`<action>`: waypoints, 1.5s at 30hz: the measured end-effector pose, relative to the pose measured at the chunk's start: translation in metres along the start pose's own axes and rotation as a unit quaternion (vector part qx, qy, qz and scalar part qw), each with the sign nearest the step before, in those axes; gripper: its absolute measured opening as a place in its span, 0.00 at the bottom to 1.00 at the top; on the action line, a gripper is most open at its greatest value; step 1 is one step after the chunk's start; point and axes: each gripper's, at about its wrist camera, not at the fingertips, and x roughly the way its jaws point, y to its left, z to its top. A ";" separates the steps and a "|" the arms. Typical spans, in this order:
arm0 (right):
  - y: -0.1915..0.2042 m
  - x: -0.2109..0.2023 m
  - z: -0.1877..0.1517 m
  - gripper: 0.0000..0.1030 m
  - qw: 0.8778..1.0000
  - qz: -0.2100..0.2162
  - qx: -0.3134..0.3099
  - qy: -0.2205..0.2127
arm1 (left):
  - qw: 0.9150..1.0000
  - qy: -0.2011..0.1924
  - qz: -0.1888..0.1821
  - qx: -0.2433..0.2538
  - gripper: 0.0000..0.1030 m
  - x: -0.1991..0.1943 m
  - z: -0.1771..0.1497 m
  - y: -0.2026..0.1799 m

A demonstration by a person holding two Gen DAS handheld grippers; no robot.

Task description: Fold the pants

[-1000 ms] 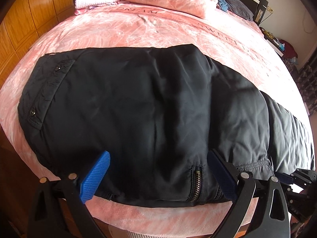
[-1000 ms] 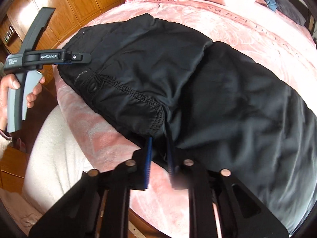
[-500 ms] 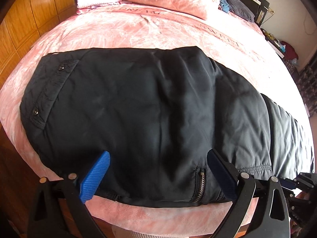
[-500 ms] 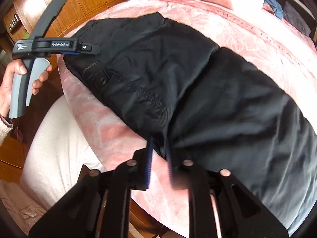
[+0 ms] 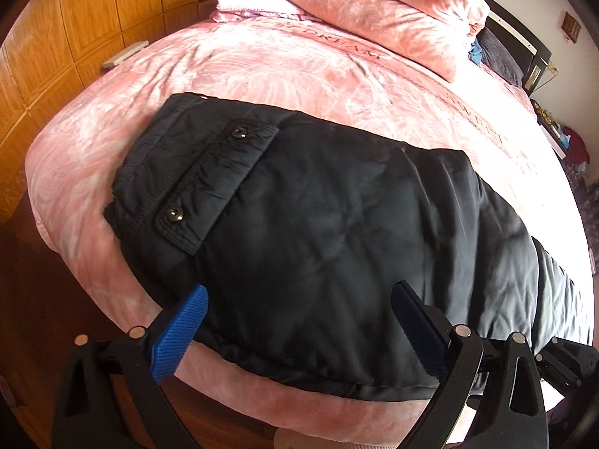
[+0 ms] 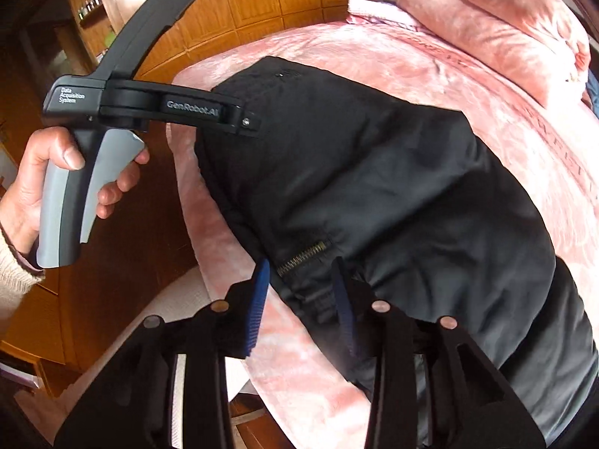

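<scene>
Both grippers have shifted since 1 second ago: the right gripper [image 6: 301, 292], then pinched nearly closed at the hem, now stands partly spread, and the left view has swung toward the waistband end. "DREAM" reads on the pink bedspread [image 5: 337, 86]; the left gripper's [image 5: 299, 321] body, seen from the right wrist, carries "GenRobot.AI" and "Data Acquisition System".

Black pants [image 5: 337, 232] lie folded across the near edge of the bed, a flap pocket [image 5: 221, 176] with 2 snaps at the left end. In the left view, the left gripper's blue pads [image 5: 179, 336] are spread wide, empty, over the near edge of the pants; whether they touch the fabric I cannot tell. The right gripper's jaws sit either side of the edge beside the brass zipper [image 6: 303, 256], grasping nothing.
</scene>
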 end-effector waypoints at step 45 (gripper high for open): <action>-0.020 0.056 0.014 0.36 0.994 0.088 0.065 -0.001 | 0.976 -0.048 -0.178 -0.115 0.84 0.001 -0.090 0.068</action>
